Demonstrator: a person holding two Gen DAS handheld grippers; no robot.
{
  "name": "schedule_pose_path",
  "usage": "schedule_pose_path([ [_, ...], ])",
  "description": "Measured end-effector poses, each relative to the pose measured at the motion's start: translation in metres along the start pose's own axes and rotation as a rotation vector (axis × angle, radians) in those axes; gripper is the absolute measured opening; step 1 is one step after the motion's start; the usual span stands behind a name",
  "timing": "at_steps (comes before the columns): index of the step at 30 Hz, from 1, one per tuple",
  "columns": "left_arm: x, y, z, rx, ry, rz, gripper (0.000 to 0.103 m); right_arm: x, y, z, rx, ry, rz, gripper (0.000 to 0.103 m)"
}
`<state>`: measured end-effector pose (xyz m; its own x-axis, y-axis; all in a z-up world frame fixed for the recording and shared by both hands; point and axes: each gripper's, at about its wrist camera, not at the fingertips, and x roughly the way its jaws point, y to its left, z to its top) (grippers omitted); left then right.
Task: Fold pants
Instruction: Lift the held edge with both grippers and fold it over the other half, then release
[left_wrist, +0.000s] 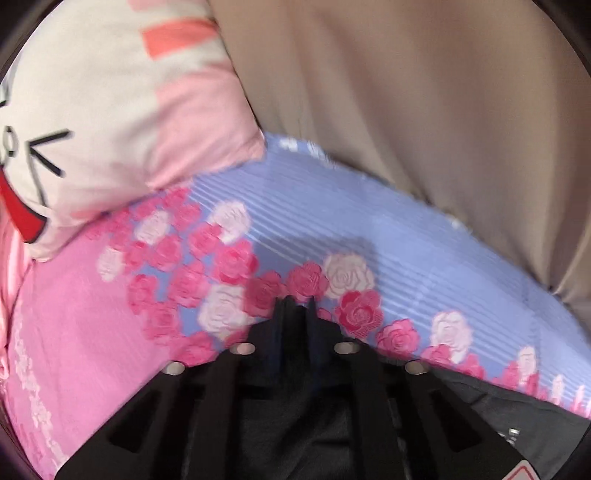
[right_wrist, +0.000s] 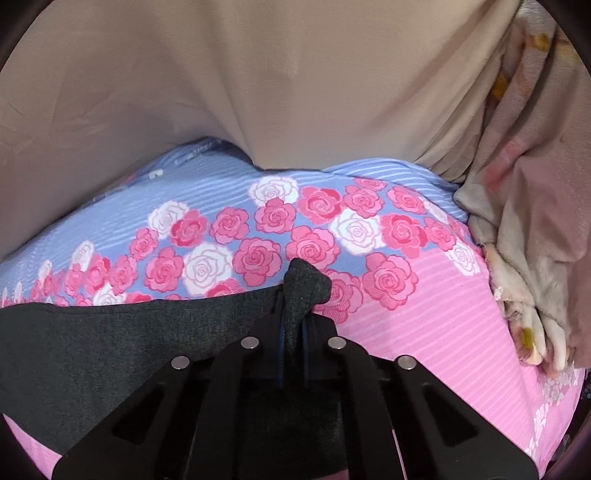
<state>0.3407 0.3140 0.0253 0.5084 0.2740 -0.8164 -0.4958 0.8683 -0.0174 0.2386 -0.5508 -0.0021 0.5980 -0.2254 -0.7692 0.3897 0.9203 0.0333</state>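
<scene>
The dark grey pants (right_wrist: 110, 343) lie on a bed sheet with pink and white roses (right_wrist: 424, 332). My right gripper (right_wrist: 293, 314) is shut on a bunched corner of the pants, which sticks up between the jaws. In the left wrist view the pants (left_wrist: 517, 413) stretch to the lower right and run under my left gripper (left_wrist: 297, 306). Its jaws stand close together. Dark fabric lies below them, but the view is blurred and the grip itself does not show clearly.
A pink and white cartoon pillow (left_wrist: 110, 122) lies at the far left of the bed. A beige curtain (right_wrist: 258, 74) hangs behind the bed. A crumpled fleece blanket (right_wrist: 528, 240) is heaped at the right edge.
</scene>
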Motion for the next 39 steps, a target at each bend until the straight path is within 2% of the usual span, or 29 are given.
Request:
schedule_pose_path([
  [1,-0.018,0.007,0.000,-0.015,-0.028,-0.036,0.007,-0.006,-0.002,0.000,0.010,-0.011,0.009,0.005],
  [7,-0.116,0.040,-0.018,0.011,-0.156,-0.112,0.007,-0.069,-0.018,-0.014,0.025,-0.099,0.056,0.005],
  [11,-0.172,0.072,-0.051,0.010,-0.191,-0.152,0.007,-0.120,-0.030,-0.037,0.016,-0.160,0.094,0.005],
  [15,-0.201,0.103,-0.086,0.028,-0.199,-0.151,0.007,-0.164,-0.043,-0.072,-0.015,-0.191,0.106,0.005],
  [19,-0.203,0.127,-0.137,0.091,-0.158,-0.073,0.006,-0.188,-0.058,-0.123,-0.047,-0.165,0.077,0.005],
  [23,-0.178,0.146,-0.177,0.127,-0.081,-0.007,0.003,-0.184,-0.070,-0.166,-0.044,-0.082,0.057,0.006],
  [24,-0.173,0.149,-0.185,0.126,-0.067,0.010,0.003,-0.183,-0.073,-0.177,-0.040,-0.073,0.034,0.009],
  [25,-0.171,0.154,-0.191,0.114,-0.058,0.003,0.009,-0.184,-0.076,-0.181,-0.032,-0.072,0.033,0.013],
  [26,-0.172,0.161,-0.197,0.077,-0.044,-0.034,0.015,-0.187,-0.079,-0.188,-0.018,-0.073,0.029,0.019],
  [27,-0.174,0.167,-0.201,0.035,-0.033,-0.070,0.033,-0.193,-0.082,-0.194,0.000,-0.081,0.020,0.034],
  [28,-0.181,0.173,-0.205,-0.024,-0.033,-0.138,0.052,-0.205,-0.085,-0.199,0.023,-0.103,0.018,0.040],
  [30,-0.189,0.175,-0.209,-0.085,-0.038,-0.214,0.070,-0.224,-0.091,-0.209,0.064,-0.138,0.023,0.052],
  [33,-0.183,0.163,-0.205,-0.141,0.017,-0.324,0.073,-0.242,-0.098,-0.220,0.117,-0.167,0.042,0.057],
  [36,-0.153,0.149,-0.197,-0.217,0.092,-0.347,0.075,-0.255,-0.095,-0.234,0.152,-0.171,0.090,0.062],
  [38,-0.130,0.143,-0.194,-0.253,0.148,-0.375,0.073,-0.259,-0.090,-0.243,0.153,-0.164,0.100,0.064],
  [39,-0.122,0.143,-0.194,-0.267,0.169,-0.378,0.064,-0.260,-0.087,-0.247,0.150,-0.155,0.109,0.064],
])
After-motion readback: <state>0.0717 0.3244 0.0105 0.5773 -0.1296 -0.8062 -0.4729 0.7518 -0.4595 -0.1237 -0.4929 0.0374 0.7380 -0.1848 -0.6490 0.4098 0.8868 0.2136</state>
